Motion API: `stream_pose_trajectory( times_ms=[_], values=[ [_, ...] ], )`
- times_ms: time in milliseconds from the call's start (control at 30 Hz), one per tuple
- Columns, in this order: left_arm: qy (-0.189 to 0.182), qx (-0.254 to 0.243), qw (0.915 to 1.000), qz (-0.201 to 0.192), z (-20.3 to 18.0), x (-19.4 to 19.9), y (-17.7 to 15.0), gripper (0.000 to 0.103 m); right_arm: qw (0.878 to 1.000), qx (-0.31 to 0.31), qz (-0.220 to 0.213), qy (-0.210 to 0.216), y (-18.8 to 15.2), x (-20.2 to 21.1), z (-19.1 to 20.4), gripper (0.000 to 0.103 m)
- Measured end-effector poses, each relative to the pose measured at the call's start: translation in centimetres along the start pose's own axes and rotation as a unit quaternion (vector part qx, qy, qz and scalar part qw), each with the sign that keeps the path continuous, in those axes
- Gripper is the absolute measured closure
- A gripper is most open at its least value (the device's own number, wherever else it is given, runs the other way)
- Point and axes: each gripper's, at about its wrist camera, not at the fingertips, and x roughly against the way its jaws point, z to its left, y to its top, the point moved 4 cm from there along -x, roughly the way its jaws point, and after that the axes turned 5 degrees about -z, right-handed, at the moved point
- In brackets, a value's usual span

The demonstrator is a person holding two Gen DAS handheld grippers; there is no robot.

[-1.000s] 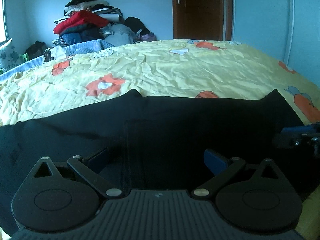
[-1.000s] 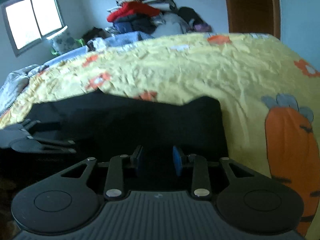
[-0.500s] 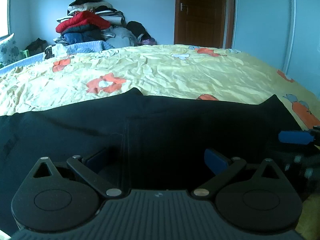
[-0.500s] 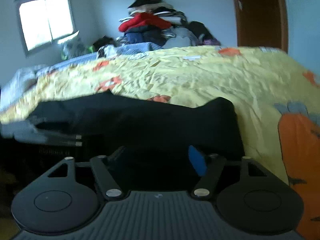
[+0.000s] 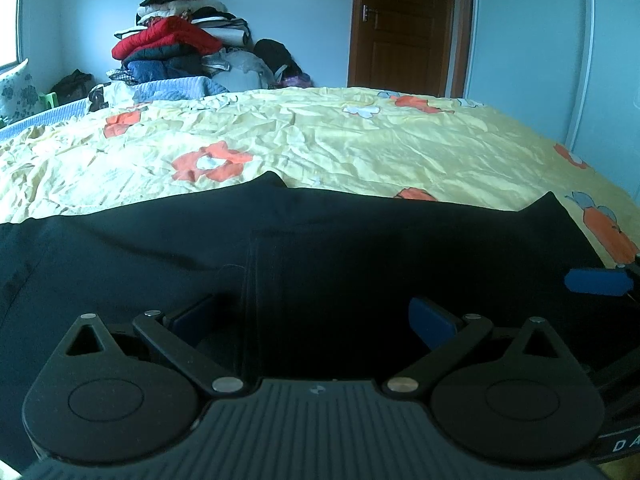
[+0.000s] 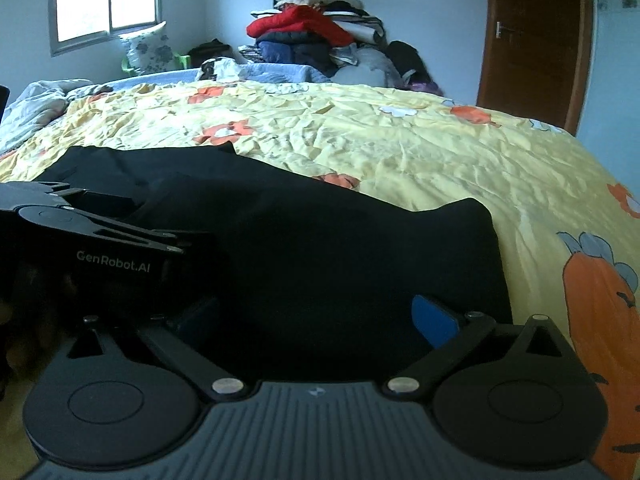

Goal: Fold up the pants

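Observation:
Black pants [image 5: 360, 248] lie flat across the near part of the bed, and in the right wrist view the pants [image 6: 320, 248] end in a corner near the right side. My left gripper [image 5: 312, 316] stands open over the cloth, its blue pads wide apart and pressing nothing. My right gripper [image 6: 316, 316] hangs over the pants' right part with its jaws opening. The cloth lies below and between its fingers, but the pads do not press it. One right fingertip [image 5: 596, 282] shows at the edge of the left wrist view. The left gripper's body [image 6: 100, 240] shows at the left of the right wrist view.
A yellow bedsheet [image 5: 360, 140] with orange flowers covers the bed beyond the pants. A pile of clothes [image 5: 176, 52] is stacked at the far wall, beside a brown door [image 5: 400, 24]. A window [image 6: 104, 0] is at the far left, and the bed's right edge [image 6: 600, 280] falls away.
The right gripper's jaws went from nearly shut to wide apart, letting go of the pants' edge, and its view rolled level. The left gripper stayed in place, still open.

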Motion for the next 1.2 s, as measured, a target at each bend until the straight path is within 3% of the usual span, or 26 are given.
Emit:
stream_pose_trajectory(
  times_ms=[400, 533, 700, 867, 933, 1033, 1100, 1200],
  values=[
    [-0.005, 0.007, 1.0, -0.003, 0.4, 0.6, 0.0, 0.0, 1.0, -0.008, 0.001, -0.008, 0.0, 0.0, 0.2, 0.0],
    [0.017, 0.014, 0.9997, -0.006, 2.4, 2.5, 0.1, 0.0, 1.0, -0.01, 0.001, -0.007, 0.0, 0.0, 0.1, 0.0],
    [0.075, 0.023, 0.9966, -0.022, 7.5, 5.5, 0.0, 0.0, 1.0, -0.011, 0.005, -0.01, 0.1, -0.1, 0.2, 0.0],
    [0.157, 0.039, 0.9866, -0.017, 14.1, 8.2, -1.0, 0.0, 1.0, -0.009, -0.009, -0.02, 1.3, 0.2, 1.5, 0.0],
    [0.18, 0.046, 0.9825, -0.005, 16.4, 8.9, -1.6, 0.0, 0.999, 0.022, -0.038, -0.011, 2.5, 0.9, 2.9, 0.0],
    [0.213, 0.054, 0.9755, 0.008, 19.4, 10.0, -2.6, 0.0, 0.989, 0.121, -0.082, -0.022, 4.9, 1.6, 6.0, 0.0],
    [0.228, 0.069, 0.9712, 0.011, 21.1, 11.0, -3.1, 0.0, 0.973, 0.197, -0.112, -0.037, 6.3, 1.8, 8.5, 0.0],
    [0.215, 0.115, 0.9698, 0.012, 23.4, 12.1, -3.5, 0.0, 0.952, 0.274, -0.136, -0.026, 7.9, 1.7, 12.6, 0.0]
  ],
)
